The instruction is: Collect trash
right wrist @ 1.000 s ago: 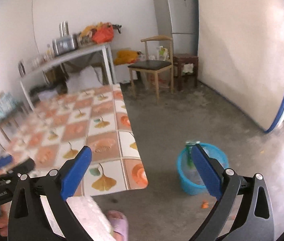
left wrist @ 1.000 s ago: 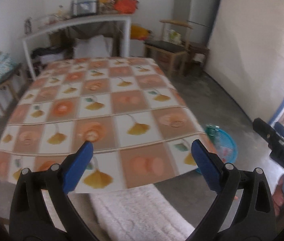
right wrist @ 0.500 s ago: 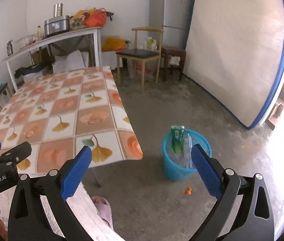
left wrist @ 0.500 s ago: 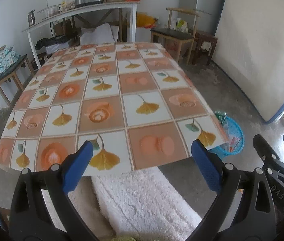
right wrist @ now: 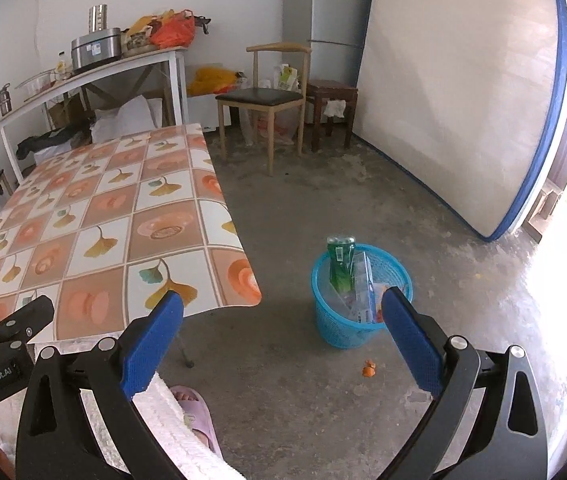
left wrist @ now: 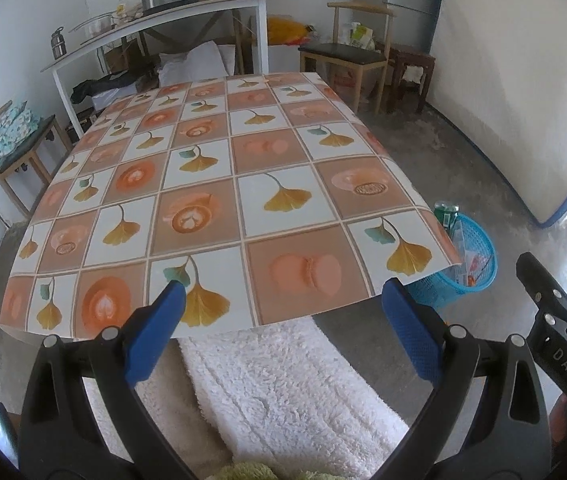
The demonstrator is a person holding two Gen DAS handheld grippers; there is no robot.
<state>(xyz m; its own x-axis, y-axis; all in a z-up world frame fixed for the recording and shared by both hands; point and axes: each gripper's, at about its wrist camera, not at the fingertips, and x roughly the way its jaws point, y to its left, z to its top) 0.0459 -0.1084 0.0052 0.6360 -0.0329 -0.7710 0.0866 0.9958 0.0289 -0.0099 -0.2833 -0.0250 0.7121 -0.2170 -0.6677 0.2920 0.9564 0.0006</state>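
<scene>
A blue plastic basket (right wrist: 359, 320) stands on the concrete floor right of the table and holds a green can (right wrist: 340, 264) and clear wrappers. It also shows in the left wrist view (left wrist: 471, 268). A small orange scrap (right wrist: 368, 369) lies on the floor in front of the basket. My left gripper (left wrist: 279, 332) is open and empty, near the front edge of the table (left wrist: 219, 200). My right gripper (right wrist: 279, 332) is open and empty, above the floor near the basket.
The table has a patterned orange-and-white cloth. A white fluffy towel (left wrist: 283, 392) lies below its front edge. A wooden chair (right wrist: 263, 100), a stool (right wrist: 331, 92), a fridge (right wrist: 323, 8) and a leaning mattress (right wrist: 455, 92) stand at the far right. A white shelf table (left wrist: 155, 24) lines the back wall.
Both grippers have risen and tilted down, so the table and basket show from higher up. Both stay open and empty.
</scene>
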